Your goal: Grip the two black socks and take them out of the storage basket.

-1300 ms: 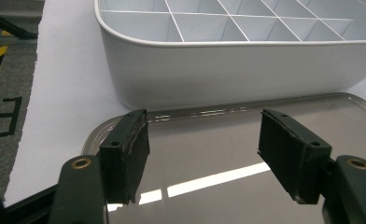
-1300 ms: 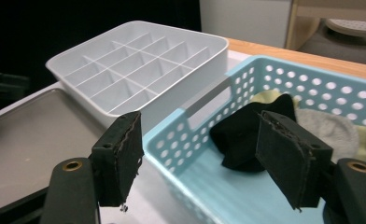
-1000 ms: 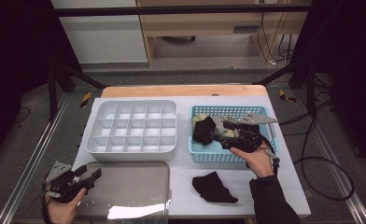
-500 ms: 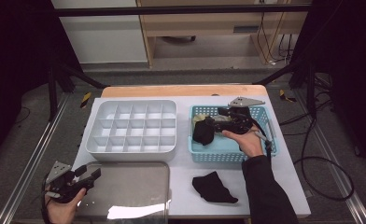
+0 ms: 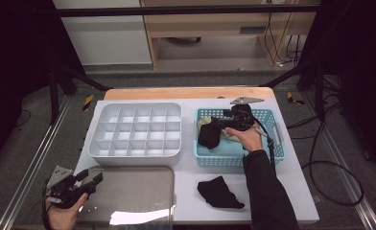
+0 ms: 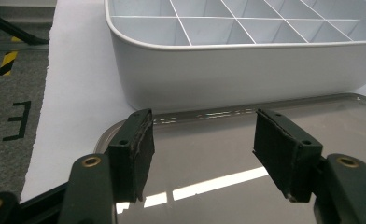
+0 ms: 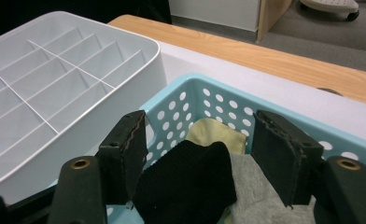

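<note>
My right gripper (image 5: pixel 220 123) (image 7: pixel 200 126) hovers inside the light blue basket (image 5: pixel 234 160) (image 7: pixel 204 100), open. A black sock (image 5: pixel 208 135) (image 7: pixel 186 182) lies between its jaws, which have just been closing. Under the sock lie a yellow cloth (image 7: pixel 218 133) and a grey cloth (image 7: pixel 251 186). Another black sock (image 5: pixel 219 192) lies flat on the white table in front of the basket. My left gripper (image 5: pixel 96 178) (image 6: pixel 202 135) is low at the near left over a metal tray (image 5: pixel 128 191) (image 6: pixel 218 163), open. Its jaws have just been closing slightly with nothing between them.
A white box with several compartments (image 5: pixel 134 155) (image 6: pixel 246 70) stands left of the basket, just beyond the metal tray. A wooden strip (image 5: pixel 186 93) runs along the table's far edge. The floor drops away past the table's left edge (image 6: pixel 45 116).
My right gripper has moved toward the far left part of the basket, over the black sock. The left hand has stayed put.
</note>
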